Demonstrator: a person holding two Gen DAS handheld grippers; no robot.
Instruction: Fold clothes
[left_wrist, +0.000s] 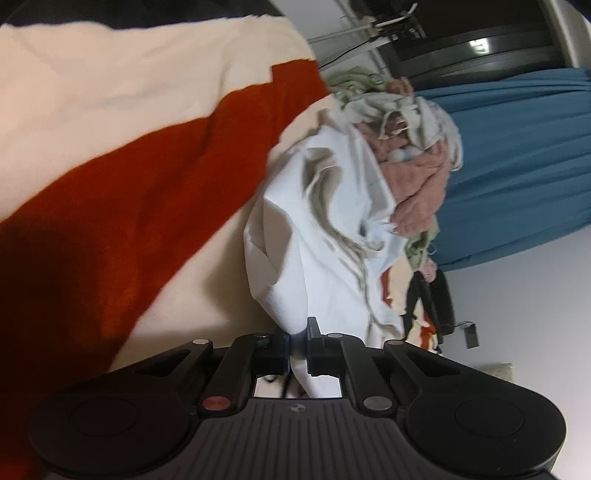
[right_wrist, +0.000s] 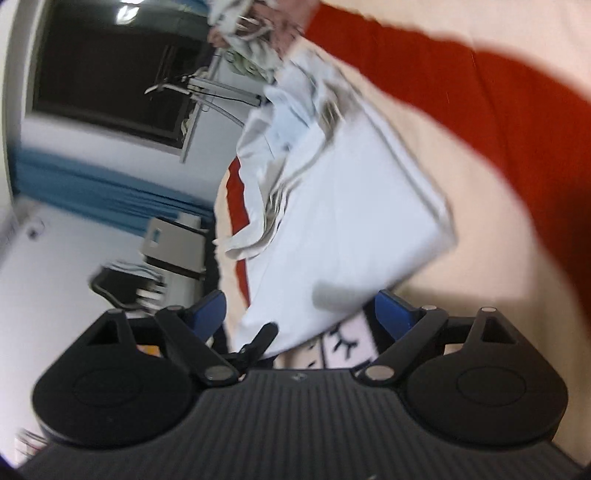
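A white garment (left_wrist: 317, 236) with grey-green trim lies on a cream and red blanket (left_wrist: 129, 192). My left gripper (left_wrist: 297, 345) is shut on a corner of this white garment, and the cloth runs between its fingers. In the right wrist view the same white garment (right_wrist: 351, 206) lies partly flattened on the blanket (right_wrist: 517, 122). My right gripper (right_wrist: 301, 314) is open, its blue fingers (right_wrist: 210, 310) spread wide just in front of the garment's near edge, holding nothing.
A pile of other clothes, pink and pale green (left_wrist: 406, 155), sits behind the white garment. A blue curtain (left_wrist: 517, 162), a dark window (right_wrist: 110, 74) and a metal stand (right_wrist: 207, 92) are beyond the bed. A chair and grey box (right_wrist: 173, 251) stand beside it.
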